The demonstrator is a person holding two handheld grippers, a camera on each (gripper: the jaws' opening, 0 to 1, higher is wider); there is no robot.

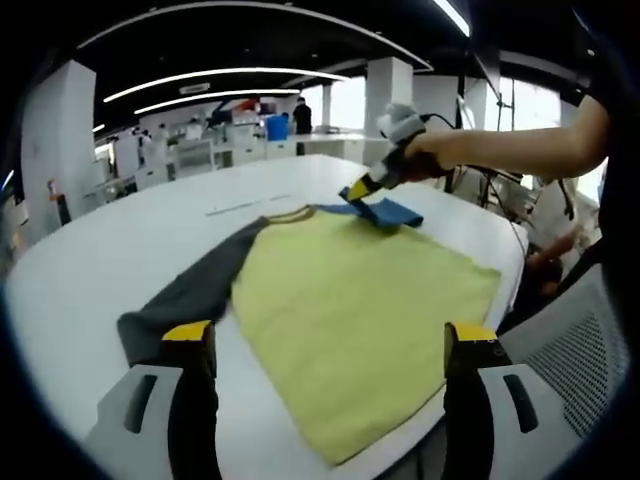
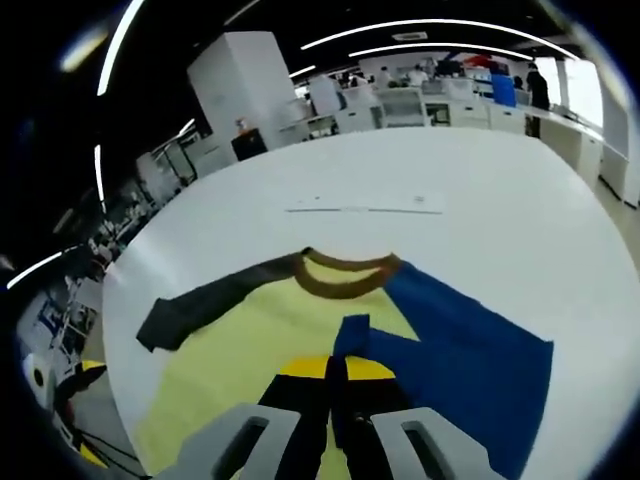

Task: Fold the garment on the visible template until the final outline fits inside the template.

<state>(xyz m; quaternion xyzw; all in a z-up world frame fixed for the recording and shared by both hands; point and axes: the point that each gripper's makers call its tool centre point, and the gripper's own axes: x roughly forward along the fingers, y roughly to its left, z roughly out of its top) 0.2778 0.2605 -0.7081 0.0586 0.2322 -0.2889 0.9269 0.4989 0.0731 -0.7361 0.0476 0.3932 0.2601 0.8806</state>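
No legible text, label, brand, number or sign appears in either view. The shirt [image 1: 350, 320] carries no readable print, and any markings on the distant background furniture are too small and blurred to read.

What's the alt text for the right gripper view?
The right gripper, jaws shut, pinches the blue fabric sleeve folded over the yellow shirt body on a white table. The dark grey sleeve lies flat, and the brown collar faces away.

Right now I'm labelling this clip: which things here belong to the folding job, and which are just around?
Job:
yellow shirt
blue sleeve, clamped by the right hand-held gripper
grey sleeve
left hand-held gripper, open
white table

Around:
workbenches
blue bin
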